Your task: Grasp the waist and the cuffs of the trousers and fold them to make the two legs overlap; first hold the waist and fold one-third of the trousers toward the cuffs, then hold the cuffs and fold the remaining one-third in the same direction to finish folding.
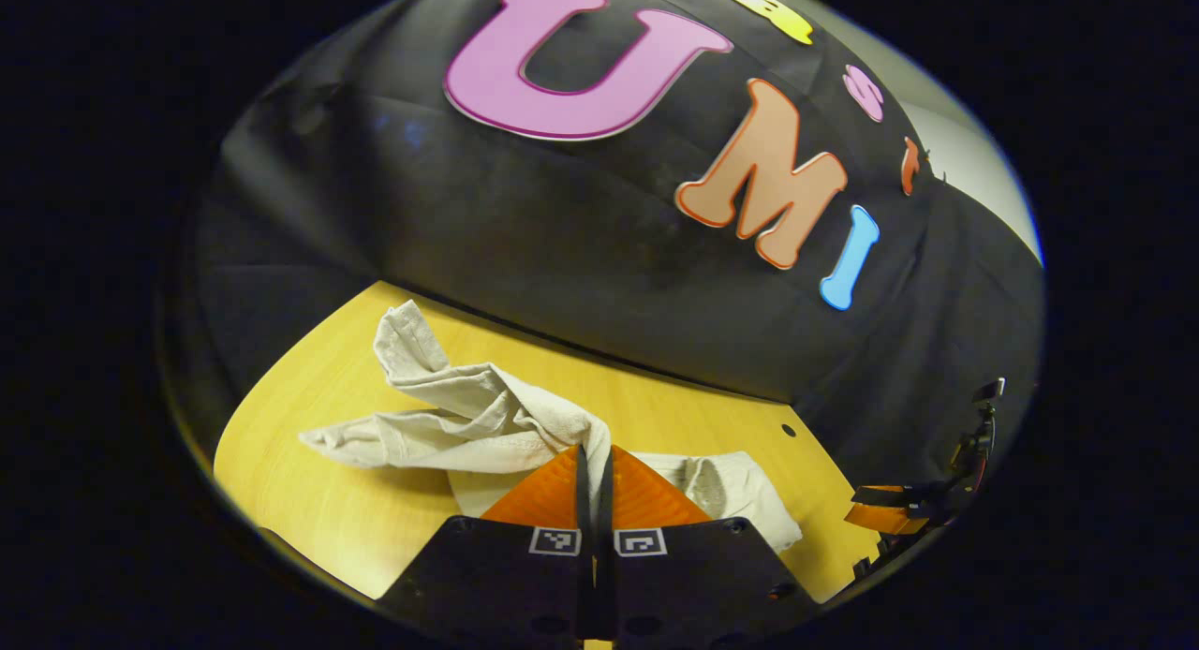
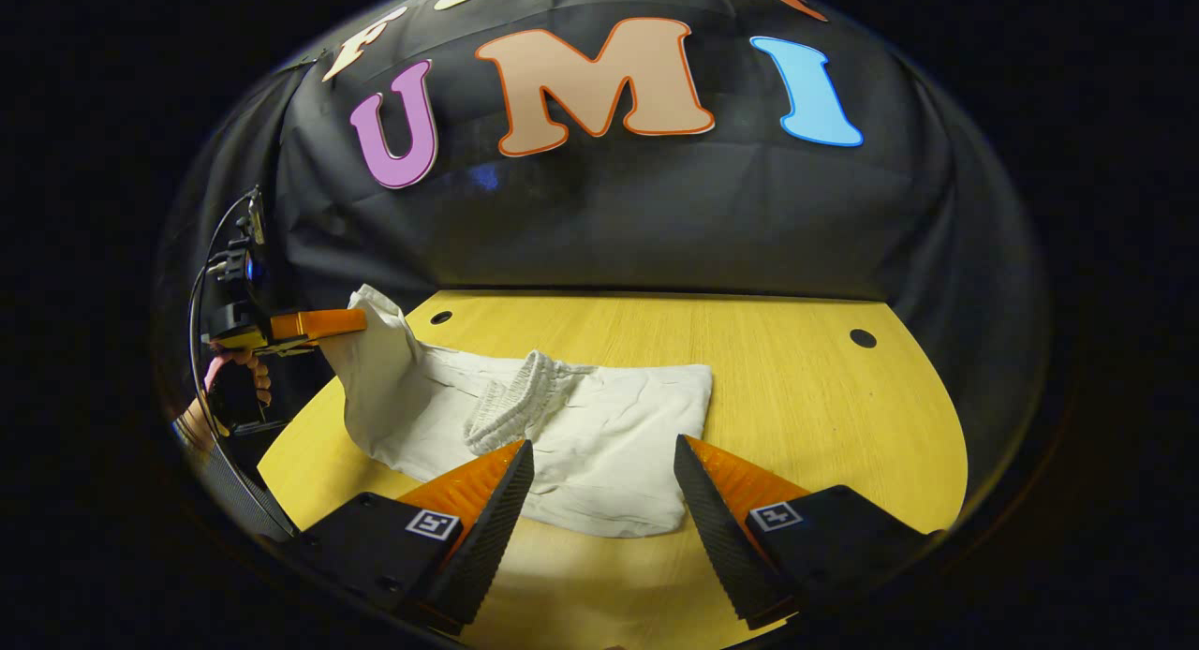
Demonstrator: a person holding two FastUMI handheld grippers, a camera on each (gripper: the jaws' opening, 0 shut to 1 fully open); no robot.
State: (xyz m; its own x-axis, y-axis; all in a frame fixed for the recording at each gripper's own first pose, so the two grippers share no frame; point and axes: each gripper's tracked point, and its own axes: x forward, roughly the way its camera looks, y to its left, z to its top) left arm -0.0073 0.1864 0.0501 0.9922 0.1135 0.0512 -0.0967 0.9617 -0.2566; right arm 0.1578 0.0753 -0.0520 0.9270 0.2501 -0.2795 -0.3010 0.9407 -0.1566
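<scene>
Left gripper view shows one pair of cream trousers (image 1: pixel 468 425) and two sets of tongs: the left tongs (image 1: pixel 594 486) at the bottom of that view, and the right tongs (image 1: pixel 890 509) far off to its right at the edge of the worktop (image 1: pixel 309 500). The left tongs are pressed together with a fold of the trousers pinched between them, and the cloth rises bunched from the tips and trails away ahead and to their left, one end standing up crumpled. In the right gripper view the right tongs (image 2: pixel 599 481) are spread wide, holding nothing, hovering just over the near edge of the trousers (image 2: pixel 581 435), which lie mostly flat straight ahead of them on the worktop (image 2: pixel 824 416) (the gathered elastic waist shows as a ribbed ridge just beyond the left finger). Farther to their left the left tongs (image 2: pixel 328 324), held by a hand (image 2: pixel 234 374), lift one end of the cloth clear of the surface. The worktop is yellow wood grain with a few small dark holes near its far edge, and behind it hangs the booth's black cloth wall (image 2: pixel 656 219).
</scene>
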